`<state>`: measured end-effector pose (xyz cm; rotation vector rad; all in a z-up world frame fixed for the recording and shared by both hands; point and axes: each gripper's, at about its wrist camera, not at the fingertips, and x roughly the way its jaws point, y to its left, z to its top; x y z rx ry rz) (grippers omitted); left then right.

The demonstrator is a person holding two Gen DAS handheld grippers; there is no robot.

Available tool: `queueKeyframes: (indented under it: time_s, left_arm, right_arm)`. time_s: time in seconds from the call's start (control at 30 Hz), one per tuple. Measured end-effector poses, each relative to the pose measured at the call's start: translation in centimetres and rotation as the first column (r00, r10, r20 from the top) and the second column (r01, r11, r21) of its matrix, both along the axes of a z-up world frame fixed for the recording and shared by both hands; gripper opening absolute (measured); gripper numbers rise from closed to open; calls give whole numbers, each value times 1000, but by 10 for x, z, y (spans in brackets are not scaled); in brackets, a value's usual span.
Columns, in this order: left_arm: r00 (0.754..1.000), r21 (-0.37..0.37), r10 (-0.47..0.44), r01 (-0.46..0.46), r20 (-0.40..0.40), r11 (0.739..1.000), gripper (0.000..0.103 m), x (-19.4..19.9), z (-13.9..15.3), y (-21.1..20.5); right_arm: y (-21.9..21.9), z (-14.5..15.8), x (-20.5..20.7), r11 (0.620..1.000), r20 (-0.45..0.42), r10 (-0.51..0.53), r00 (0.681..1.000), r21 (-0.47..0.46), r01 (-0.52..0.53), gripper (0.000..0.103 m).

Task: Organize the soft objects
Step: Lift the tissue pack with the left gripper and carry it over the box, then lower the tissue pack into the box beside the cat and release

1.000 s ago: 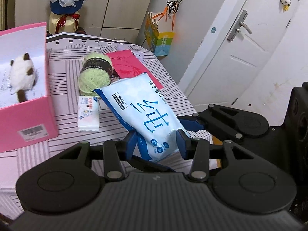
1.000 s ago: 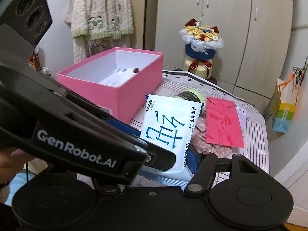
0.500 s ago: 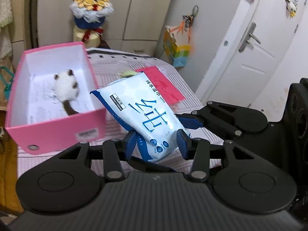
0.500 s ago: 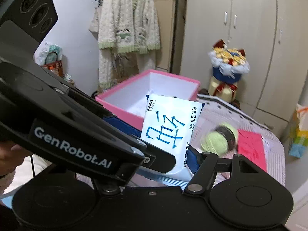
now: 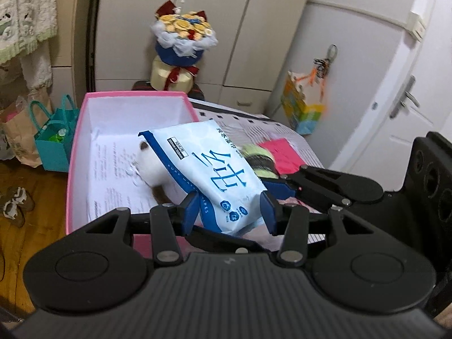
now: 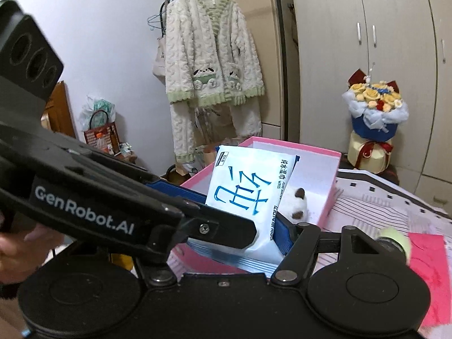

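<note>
A blue-and-white wipes pack [image 5: 214,169] hangs tilted over the open pink box [image 5: 76,147]. My left gripper [image 5: 230,212] is shut on the pack's lower end. From the right, my right gripper [image 6: 231,212] is shut on the same pack [image 6: 248,186] across its width. A white and brown plush toy [image 5: 152,166] lies inside the box, partly hidden behind the pack. On the striped table [image 5: 254,124] beyond, a green yarn ball [image 5: 257,158] rests by a pink-red envelope [image 5: 282,155].
Behind the box a bouquet [image 5: 180,36] stands against the wardrobe. A teal bag [image 5: 56,141] and a paper bag sit on the floor to its left. A colourful gift bag [image 5: 302,113] hangs by the door. A fluffy cardigan [image 6: 209,65] hangs on a rail.
Both grippers have carried the wipes pack left and slightly up, from above the striped table to above the pink box. The yarn ball and envelope have slid off to the right of view.
</note>
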<state>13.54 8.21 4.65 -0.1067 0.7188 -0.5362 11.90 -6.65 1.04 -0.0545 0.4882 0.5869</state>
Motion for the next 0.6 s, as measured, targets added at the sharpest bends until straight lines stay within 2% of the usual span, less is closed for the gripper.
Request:
queueKeyframes:
  time_s: [0.13, 0.37, 0.6]
  left_arm:
    - [999, -16, 41, -41, -8, 999, 45, 30, -4, 13]
    - [991, -66, 115, -119, -71, 991, 45, 82, -16, 40]
    - [978, -76, 156, -168, -139, 983, 45, 131, -40, 55]
  right_arm:
    - [8, -3, 31, 1000, -18, 20, 1000, 23, -20, 75]
    - [24, -6, 95, 995, -112, 99, 989, 37, -96, 77]
    - [45, -21, 148, 995, -231, 99, 968, -7, -104, 77]
